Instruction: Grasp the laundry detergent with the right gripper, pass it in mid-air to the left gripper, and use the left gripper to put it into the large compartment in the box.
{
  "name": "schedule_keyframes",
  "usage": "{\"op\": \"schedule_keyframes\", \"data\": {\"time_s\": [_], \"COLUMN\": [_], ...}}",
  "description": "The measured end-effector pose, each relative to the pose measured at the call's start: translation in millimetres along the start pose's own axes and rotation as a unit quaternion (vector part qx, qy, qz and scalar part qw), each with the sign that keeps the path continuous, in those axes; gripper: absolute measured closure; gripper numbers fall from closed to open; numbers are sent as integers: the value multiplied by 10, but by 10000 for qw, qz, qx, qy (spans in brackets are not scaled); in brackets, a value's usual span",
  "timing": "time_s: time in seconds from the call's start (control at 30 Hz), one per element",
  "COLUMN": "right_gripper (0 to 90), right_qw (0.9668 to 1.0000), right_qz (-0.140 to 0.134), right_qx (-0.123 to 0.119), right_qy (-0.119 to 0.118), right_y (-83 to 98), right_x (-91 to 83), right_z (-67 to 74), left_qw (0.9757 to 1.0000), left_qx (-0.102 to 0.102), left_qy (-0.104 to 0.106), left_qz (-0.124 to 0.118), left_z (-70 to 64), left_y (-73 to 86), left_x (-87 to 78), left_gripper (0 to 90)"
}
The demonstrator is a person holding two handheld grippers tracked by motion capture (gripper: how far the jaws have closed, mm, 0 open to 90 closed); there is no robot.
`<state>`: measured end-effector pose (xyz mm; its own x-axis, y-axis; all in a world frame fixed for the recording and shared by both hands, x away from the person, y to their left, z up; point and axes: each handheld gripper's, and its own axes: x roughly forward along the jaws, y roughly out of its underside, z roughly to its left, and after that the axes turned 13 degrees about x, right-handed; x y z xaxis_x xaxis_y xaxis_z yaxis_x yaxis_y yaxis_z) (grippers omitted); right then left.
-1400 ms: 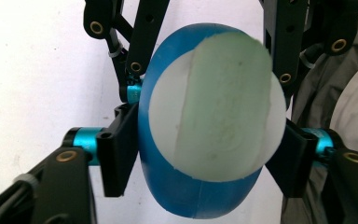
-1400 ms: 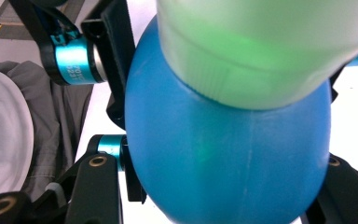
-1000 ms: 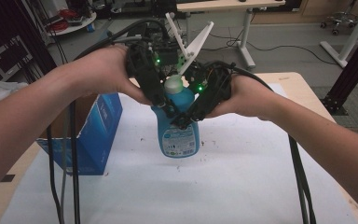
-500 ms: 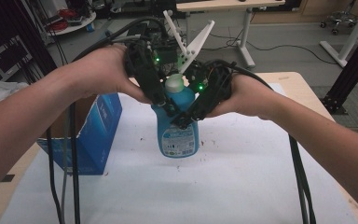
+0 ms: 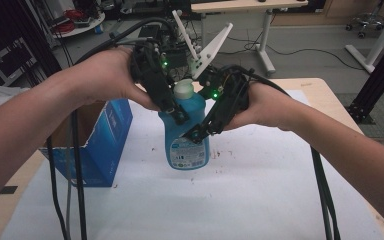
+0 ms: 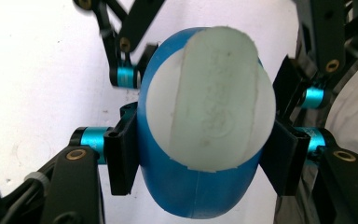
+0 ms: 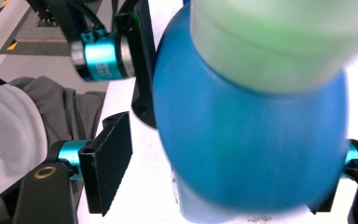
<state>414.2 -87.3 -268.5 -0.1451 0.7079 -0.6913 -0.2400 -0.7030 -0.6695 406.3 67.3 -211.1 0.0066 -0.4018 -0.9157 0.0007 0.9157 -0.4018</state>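
Item: blue plastic detergent bottle with a pale green cap (image 5: 186,131), standing upright on the paper-covered worktop (image 5: 260,200), between the two claws.
Left claw (image 5: 174,111): closed on the bottle's shoulder from the bottle's left; in the left gripper view its pads (image 6: 121,156) press on both flanks of the blue body (image 6: 200,196), just below the cap (image 6: 212,100).
Right claw (image 5: 198,133): jaws have just been opening; in the right gripper view the near pad (image 7: 107,163) stands apart from the blue body (image 7: 242,140), so the bottle sits between the jaws, unpressed.
Beside the left claw: open blue cardboard box (image 5: 100,142), near the bottle, not touching.
Done, by judgement: bottle set upright on the worktop; the right claw's grip let go.
Left, by judgement: release by the left claw, then both claws drawn clear; whether the bottle is bound for the box cannot be told.
Risk: a snagged pad could tip the bottle.
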Motion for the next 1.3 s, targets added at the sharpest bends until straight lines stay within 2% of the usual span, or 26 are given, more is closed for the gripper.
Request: {"op": "schedule_keyframes", "data": {"time_s": [0.03, 0.1, 0.27, 0.47, 0.6, 0.7, 0.8, 0.87, 1.03, 1.1, 1.27, 1.3], "right_gripper": [215, 124, 125, 125, 125, 125, 125, 125, 125, 125, 125, 125], "right_qw": [10000, 9999, 9990, 9966, 9918, 9869, 9817, 9786, 9734, 9716, 9677, 9677], "right_qz": [-13, -2, 22, 98, 374, 633, 919, 1018, 1048, 1035, 1013, 1013], "right_qx": [-16, 42, 256, 495, 689, 810, 891, 961, 1152, 1226, 1394, 1394], "right_qy": [30, 129, 364, 654, 1005, 1247, 1413, 1511, 1683, 1739, 1842, 1842], "right_y": [4, 24, 128, 239, 320, 378, 442, 486, 586, 622, 685, 685], "right_x": [-21, -57, -215, -378, -418, -432, -449, -475, -596, -653, -802, -802], "right_z": [-6, -18, -92, -162, -217, -255, -287, -303, -359, -383, -408, -408], "left_qw": [10000, 9999, 9995, 9989, 9982, 9974, 9957, 9942, 9889, 9860, 9761, 9761], "left_qx": [44, -80, -236, -396, -540, -624, -810, -955, -1290, -1429, -1798, -1798], "left_qy": [4, -51, -173, -201, -248, -339, -444, -493, -733, -857, -1201, -1201], "left_qz": [76, 39, 80, 118, 115, 114, 81, 51, -19, -64, -199, -199], "left_z": [12, 6, 9, 6, 1, -4, -2, 1, -8, -19, -58, -58], "left_y": [7, 22, 67, 132, 165, 184, 217, 246, 328, 378, 522, 522], "left_x": [-20, -44, -139, -203, -258, -322, -408, -477, -700, -811, -1111, -1111], "left_gripper": [381, 381, 380, 381, 381, 381, 381, 381, 381, 381, 381, 381]}}
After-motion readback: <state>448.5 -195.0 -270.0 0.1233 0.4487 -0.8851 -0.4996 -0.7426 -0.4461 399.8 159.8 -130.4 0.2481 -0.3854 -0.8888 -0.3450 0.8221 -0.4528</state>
